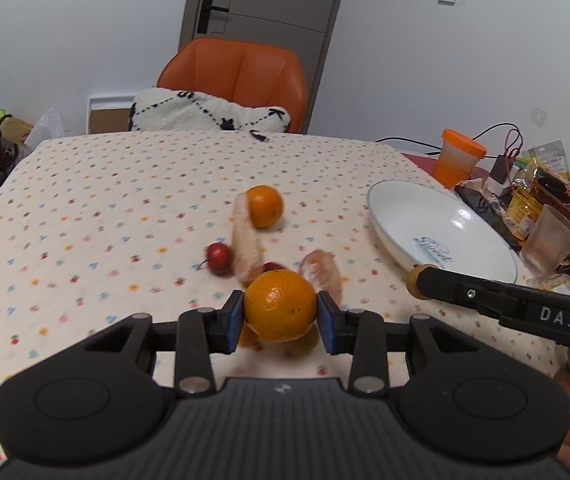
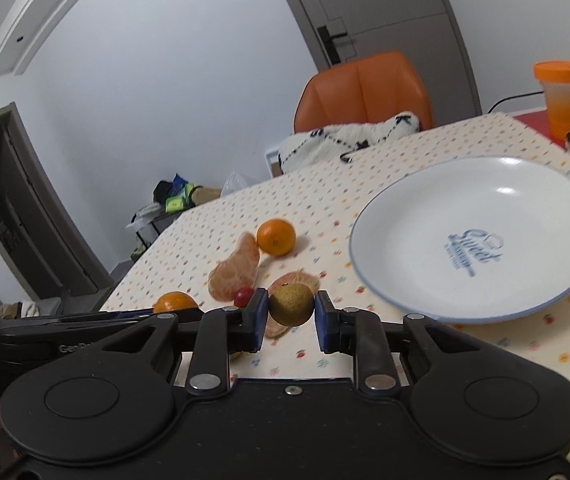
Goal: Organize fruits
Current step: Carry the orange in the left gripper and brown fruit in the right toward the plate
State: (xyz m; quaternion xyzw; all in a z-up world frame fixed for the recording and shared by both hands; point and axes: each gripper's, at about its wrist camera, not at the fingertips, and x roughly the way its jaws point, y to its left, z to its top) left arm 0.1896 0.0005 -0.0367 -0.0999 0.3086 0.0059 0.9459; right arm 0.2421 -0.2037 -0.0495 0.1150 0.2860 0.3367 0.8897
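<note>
My left gripper (image 1: 281,312) is shut on an orange mandarin (image 1: 280,306), which looks to be held just above the flowered tablecloth (image 1: 105,208). My right gripper (image 2: 291,314) is shut on a small brown-yellow round fruit (image 2: 291,304), close to the near rim of the white plate (image 2: 405,200). On the cloth lie a second mandarin (image 1: 264,205), two peeled pomelo segments (image 1: 247,246) (image 1: 321,270) and a small red fruit (image 1: 219,258). The plate (image 1: 425,216) has nothing on it and stands to the right of the fruit.
An orange-lidded cup (image 1: 459,160), a ribbed glass (image 1: 549,240), snack packets (image 1: 541,184) and cables crowd the table's right end behind the plate. An orange chair (image 1: 237,76) with a white cushion (image 1: 209,110) stands at the far edge.
</note>
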